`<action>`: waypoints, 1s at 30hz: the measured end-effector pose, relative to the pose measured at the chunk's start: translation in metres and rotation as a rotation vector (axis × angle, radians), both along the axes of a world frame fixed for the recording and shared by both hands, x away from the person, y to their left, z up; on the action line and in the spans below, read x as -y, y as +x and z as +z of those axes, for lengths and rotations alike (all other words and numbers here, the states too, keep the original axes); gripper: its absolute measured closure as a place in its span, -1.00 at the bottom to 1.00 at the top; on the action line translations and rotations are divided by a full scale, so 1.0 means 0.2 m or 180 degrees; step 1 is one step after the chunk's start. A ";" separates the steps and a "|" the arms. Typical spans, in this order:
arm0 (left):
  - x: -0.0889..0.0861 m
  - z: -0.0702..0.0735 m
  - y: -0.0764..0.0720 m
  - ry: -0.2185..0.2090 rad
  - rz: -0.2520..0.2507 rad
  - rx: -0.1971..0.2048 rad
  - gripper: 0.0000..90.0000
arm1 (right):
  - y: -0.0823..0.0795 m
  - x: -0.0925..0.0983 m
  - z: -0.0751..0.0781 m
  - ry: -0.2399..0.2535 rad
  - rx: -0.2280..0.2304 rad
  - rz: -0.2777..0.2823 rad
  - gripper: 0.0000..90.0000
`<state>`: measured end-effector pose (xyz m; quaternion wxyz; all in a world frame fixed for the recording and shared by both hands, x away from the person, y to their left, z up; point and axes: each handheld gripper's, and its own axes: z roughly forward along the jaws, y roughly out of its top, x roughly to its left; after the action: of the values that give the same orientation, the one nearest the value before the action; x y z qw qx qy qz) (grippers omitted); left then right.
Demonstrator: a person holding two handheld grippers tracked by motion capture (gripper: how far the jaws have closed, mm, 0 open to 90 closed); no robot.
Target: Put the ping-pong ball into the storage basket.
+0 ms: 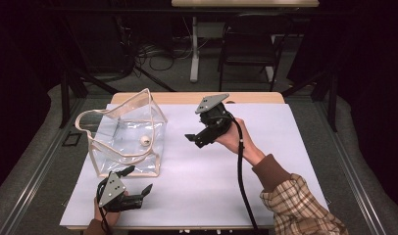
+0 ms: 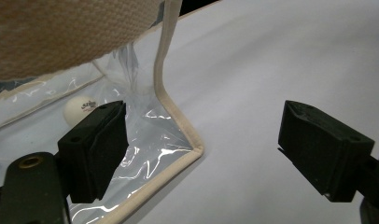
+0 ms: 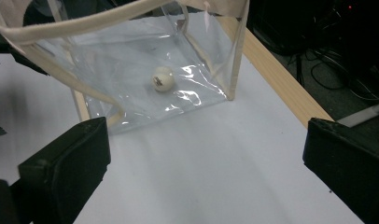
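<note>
Wide shot first: the bench [image 1: 265, 147] with its white cover carries one clear plastic bag [image 1: 126, 134] with tan trim, standing upright on the left half, mouth up, strap handles arching over it. Inside, on the bag's floor, sits a small white ball [image 1: 145, 141].

Both tools are empty. The left claw [image 1: 136, 179] hovers at the bag's near corner, jaws spread wide with nothing between them. The right claw [image 1: 193, 139] hangs above mid-bench to the right of the bag, pointing at it, jaws also wide apart and holding nothing.

By my read, the ball is already bagged and the hands are closing on the bag itself. The next move looks like a grip on the trim or a handle, and thin, floppy plastic calls for a clean pinch on the stiff tan edging.

Now the close-ups. The left gripper view puts one jaw right against the bag's bottom corner seam [image 2: 190, 148], and you can read dark print on the ball [image 2: 80, 108], which from above is just a dot. The right gripper view looks through the clear side wall at the ball [image 3: 163, 78] lying well apart from that claw.
</note>
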<state>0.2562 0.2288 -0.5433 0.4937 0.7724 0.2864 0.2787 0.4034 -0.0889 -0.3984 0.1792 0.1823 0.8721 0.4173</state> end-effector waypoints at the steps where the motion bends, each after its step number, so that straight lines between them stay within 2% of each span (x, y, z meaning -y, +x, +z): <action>1: 0.00 0.00 0.00 -0.0003 0.0002 0.0002 -0.65 | 0.00 0.01 -0.01 0.0001 -0.0019 -0.0002 -0.99; 11: 0.00 0.00 0.00 0.0002 0.0002 0.0003 -0.65 | -0.06 0.11 -0.05 0.0044 -0.0042 -0.0077 -0.99; 16: 0.00 0.00 0.00 0.0003 -0.0001 -0.0002 -0.65 | -0.10 0.16 -0.09 -0.0013 -0.0022 -0.0109 -0.99; 30: 0.00 0.00 0.00 0.0011 0.0005 0.0000 -0.65 | -0.21 0.31 -0.18 -0.0022 -0.0025 -0.0239 -0.98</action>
<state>0.2564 0.2285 -0.5435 0.4922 0.7729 0.2865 0.2796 0.3624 -0.1499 -0.4352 0.1920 0.2160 0.8668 0.4065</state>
